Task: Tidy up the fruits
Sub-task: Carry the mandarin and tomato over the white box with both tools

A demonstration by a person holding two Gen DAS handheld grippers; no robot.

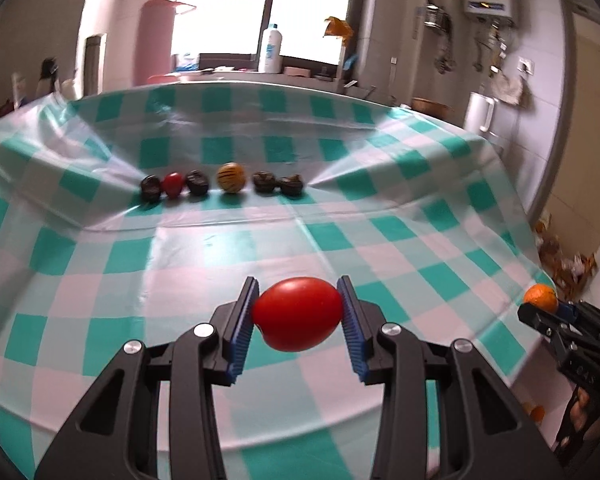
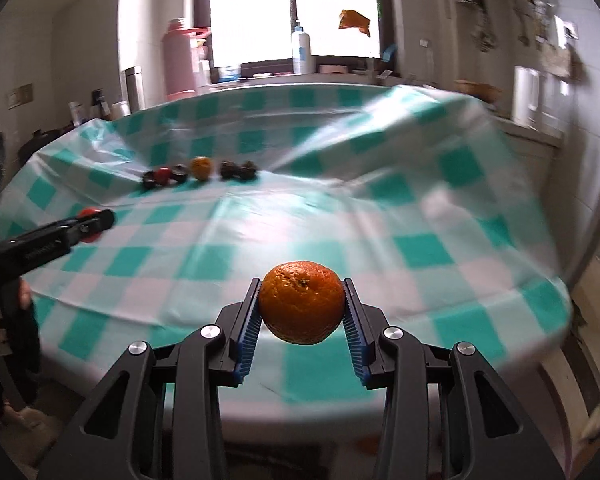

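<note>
My left gripper [image 1: 299, 308] is shut on a red tomato [image 1: 298, 314], held above the near part of the checked table [image 1: 100, 240]. An orange mandarin [image 2: 302, 302] sits clamped in my right gripper [image 2: 302, 304], which is shut on it over the table's near edge. Each gripper shows in the other's view: the right gripper [image 1: 540, 304] with its mandarin at far right, the left gripper [image 2: 100, 220] with the tomato at far left. A row of fruits lies across the far middle: dark fruits [image 1: 197, 182], a small red one [image 1: 173, 184] and a striped orange one [image 1: 231, 177].
The teal-and-white plastic cloth [image 2: 420, 208] is creased and rises in folds behind the fruit row. A pink flask [image 1: 158, 36] and a white bottle [image 1: 270, 49] stand on the sill behind. The table's right edge drops to a cluttered floor [image 1: 560, 256].
</note>
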